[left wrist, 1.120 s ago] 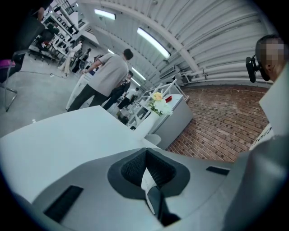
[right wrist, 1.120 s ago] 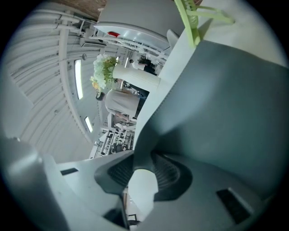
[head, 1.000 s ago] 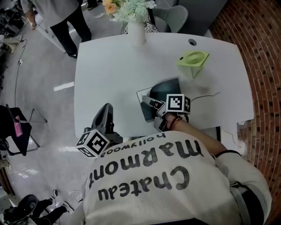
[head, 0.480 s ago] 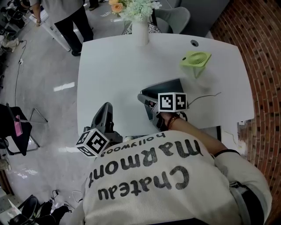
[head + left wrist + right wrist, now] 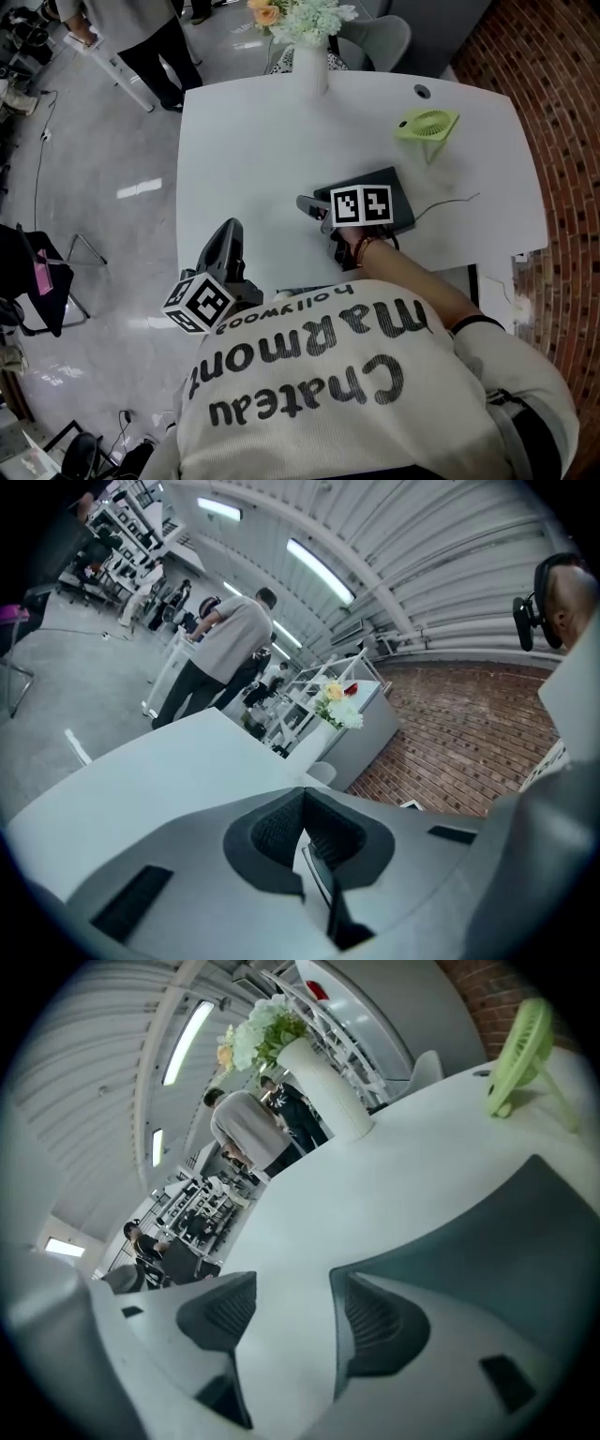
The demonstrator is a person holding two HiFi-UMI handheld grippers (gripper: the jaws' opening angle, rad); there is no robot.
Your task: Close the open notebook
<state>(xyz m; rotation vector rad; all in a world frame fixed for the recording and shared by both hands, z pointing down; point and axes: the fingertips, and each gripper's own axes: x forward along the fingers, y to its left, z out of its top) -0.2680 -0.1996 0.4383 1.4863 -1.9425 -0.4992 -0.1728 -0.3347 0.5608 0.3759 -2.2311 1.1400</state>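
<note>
The right gripper (image 5: 292,1302) has just been opening, and its jaws now stand wide with only bare table between them. It is just beside the left edge of the dark notebook (image 5: 401,195), which lies shut and flat on the white table (image 5: 244,131). The left gripper (image 5: 302,829) has its jaws together on nothing at the table's near edge, well apart from the notebook, and a green fan (image 5: 427,125) stands beyond the notebook.
</note>
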